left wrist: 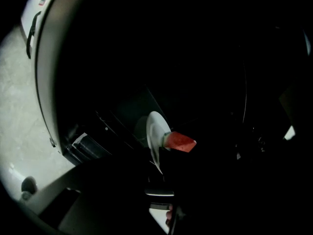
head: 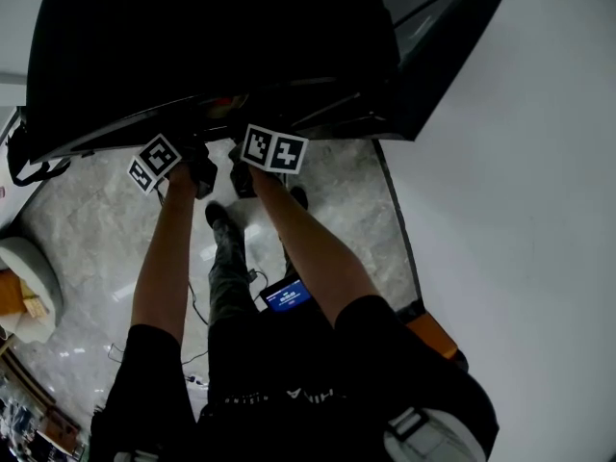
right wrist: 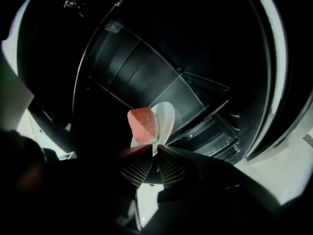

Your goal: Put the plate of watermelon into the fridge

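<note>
Both arms reach toward the dark mouth of an open fridge (head: pixel 192 46), seen from above, with the marker cubes of the two grippers almost side by side at its edge. The right gripper (right wrist: pixel 152 153) has its ribbed pads (right wrist: pixel 172 168) pressed together on the near rim of a white plate (right wrist: pixel 167 117). The plate appears edge-on and carries a red wedge of watermelon (right wrist: pixel 143 125). Plate and fruit are at the threshold of the cabinet, in front of its fittings and resting on nothing visible.

The left gripper (left wrist: pixel 161 177) looks at the same plate from the other side. Its jaws are lost in shadow. The plate's lower rim runs down into the dark where they should be, so whether they pinch it cannot be told.

Just beyond the plate a clear shelf (right wrist: pixel 190 89) juts forward, with see-through drawers (right wrist: pixel 210 136) stacked under it; these are the nearest things ahead of the plate. The fridge door (head: pixel 448 56) stands swung out to the person's right, close to a plain white wall (head: pixel 520 210).

Underfoot is a pale marbled floor (head: pixel 96 229), with thin cables (head: pixel 197 306) trailing by the person's shoes. A small device with a lit blue screen (head: pixel 287 295) shows at the person's waist, and a pale cushioned seat (head: pixel 29 272) sits well off to the left.
</note>
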Demonstrator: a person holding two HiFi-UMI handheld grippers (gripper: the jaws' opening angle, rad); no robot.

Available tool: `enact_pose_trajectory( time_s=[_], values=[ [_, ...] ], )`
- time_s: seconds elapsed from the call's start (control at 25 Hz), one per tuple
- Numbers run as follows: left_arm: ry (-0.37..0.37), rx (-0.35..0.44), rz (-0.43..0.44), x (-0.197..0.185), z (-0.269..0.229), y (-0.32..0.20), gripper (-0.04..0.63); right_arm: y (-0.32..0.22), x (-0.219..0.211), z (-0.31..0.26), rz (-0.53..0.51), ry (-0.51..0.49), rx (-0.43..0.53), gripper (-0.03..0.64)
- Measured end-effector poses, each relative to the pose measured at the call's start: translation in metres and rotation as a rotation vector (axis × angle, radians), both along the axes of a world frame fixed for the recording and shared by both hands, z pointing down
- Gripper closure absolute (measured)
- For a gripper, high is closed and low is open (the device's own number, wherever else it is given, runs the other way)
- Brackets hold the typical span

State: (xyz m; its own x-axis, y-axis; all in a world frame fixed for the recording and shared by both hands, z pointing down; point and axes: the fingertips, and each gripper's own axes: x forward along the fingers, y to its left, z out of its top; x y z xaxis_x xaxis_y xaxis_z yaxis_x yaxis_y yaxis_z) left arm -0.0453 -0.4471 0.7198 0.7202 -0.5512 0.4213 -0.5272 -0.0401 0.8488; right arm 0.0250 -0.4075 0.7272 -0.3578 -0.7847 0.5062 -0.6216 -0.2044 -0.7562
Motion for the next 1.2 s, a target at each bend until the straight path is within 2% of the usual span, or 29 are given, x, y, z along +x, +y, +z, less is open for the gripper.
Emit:
enact_pose_trajectory(
  time_s=[0.08, 0.16, 0.32, 0.48, 0.68, 0.84, 0.96, 1.2],
  values=[
    [-0.045, 0.028, 0.042, 0.001, 0.002, 0.010, 0.525, -0.001, 0.004, 0.004, 0.010, 0.005, 0.000, 0.577],
    [-0.113, 0.092, 0.093, 0.003, 0.000, 0.017, 0.525, -0.004, 0.007, 0.005, 0.003, 0.024, 0.005, 0.577],
    [-0.314, 0.254, 0.169, 0.005, -0.003, 0.016, 0.526, -0.006, 0.008, 0.005, -0.058, 0.107, 0.019, 0.578],
    [-0.408, 0.323, 0.229, 0.012, 0.000, 0.007, 0.529, -0.013, 0.011, 0.007, -0.111, 0.185, 0.041, 0.578],
    [-0.459, 0.367, 0.270, 0.019, -0.001, -0.005, 0.529, -0.026, 0.016, 0.004, -0.188, 0.312, 0.065, 0.580],
    [-0.534, 0.416, 0.302, 0.023, -0.001, -0.020, 0.540, -0.042, 0.019, 0.001, -0.255, 0.441, 0.079, 0.580],
    [-0.539, 0.426, 0.308, 0.026, -0.002, -0.029, 0.540, -0.051, 0.022, -0.001, -0.271, 0.465, 0.075, 0.580],
    [-0.554, 0.426, 0.313, 0.021, -0.007, -0.026, 0.565, -0.042, 0.021, -0.007, -0.310, 0.452, 0.070, 0.580]
  ],
)
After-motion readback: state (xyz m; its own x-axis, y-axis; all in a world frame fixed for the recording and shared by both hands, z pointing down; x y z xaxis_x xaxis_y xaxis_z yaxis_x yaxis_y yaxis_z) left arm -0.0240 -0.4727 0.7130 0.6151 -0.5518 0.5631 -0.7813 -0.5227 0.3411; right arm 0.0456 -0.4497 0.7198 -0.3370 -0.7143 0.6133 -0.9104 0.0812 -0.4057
